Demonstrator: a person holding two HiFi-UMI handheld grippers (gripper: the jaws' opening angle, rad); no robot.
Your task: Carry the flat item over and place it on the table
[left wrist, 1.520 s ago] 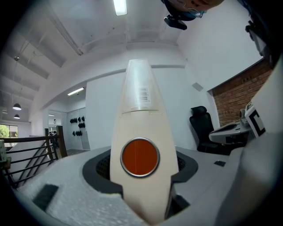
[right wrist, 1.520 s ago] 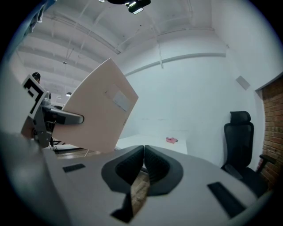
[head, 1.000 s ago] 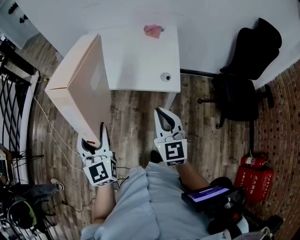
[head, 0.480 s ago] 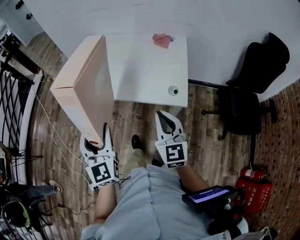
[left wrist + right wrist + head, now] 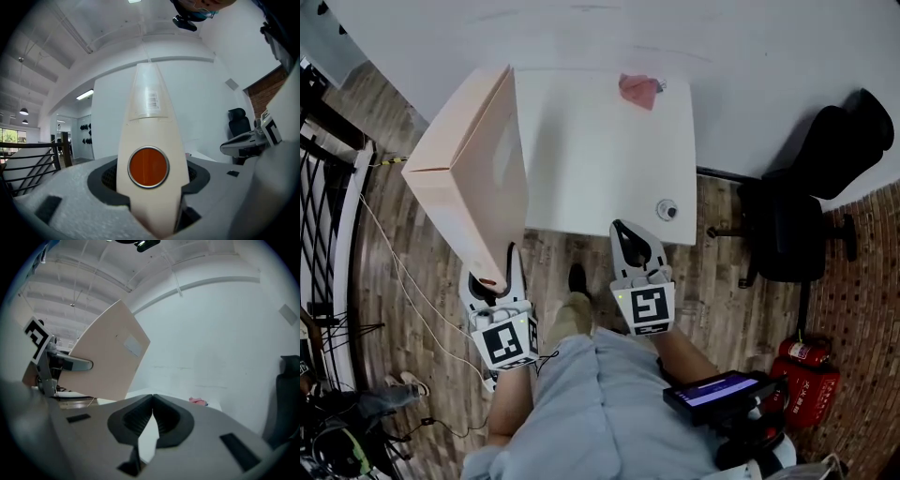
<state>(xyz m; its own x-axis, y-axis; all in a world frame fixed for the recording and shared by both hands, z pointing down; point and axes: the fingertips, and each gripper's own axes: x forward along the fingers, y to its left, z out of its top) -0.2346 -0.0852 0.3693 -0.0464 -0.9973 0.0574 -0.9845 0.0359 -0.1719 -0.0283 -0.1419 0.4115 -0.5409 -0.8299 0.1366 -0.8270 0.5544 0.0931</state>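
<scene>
Beige flat box (image 5: 473, 169), upright on edge, clamped by left hand-held gripper (image 5: 494, 272); right hand-held gripper (image 5: 630, 236) clenched, empty, near white bench (image 5: 600, 159) edge.

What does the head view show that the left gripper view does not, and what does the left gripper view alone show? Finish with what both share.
Head view only: the small round object at the white table's corner, the red extinguisher box, the dark screen device by the person's leg, and the left gripper's marker cube. Left gripper view only: the ceiling lights and the barcode label on the box's narrow edge. Both: the flat box clamped in the left gripper, the black chair, the railing and the right gripper.
</scene>
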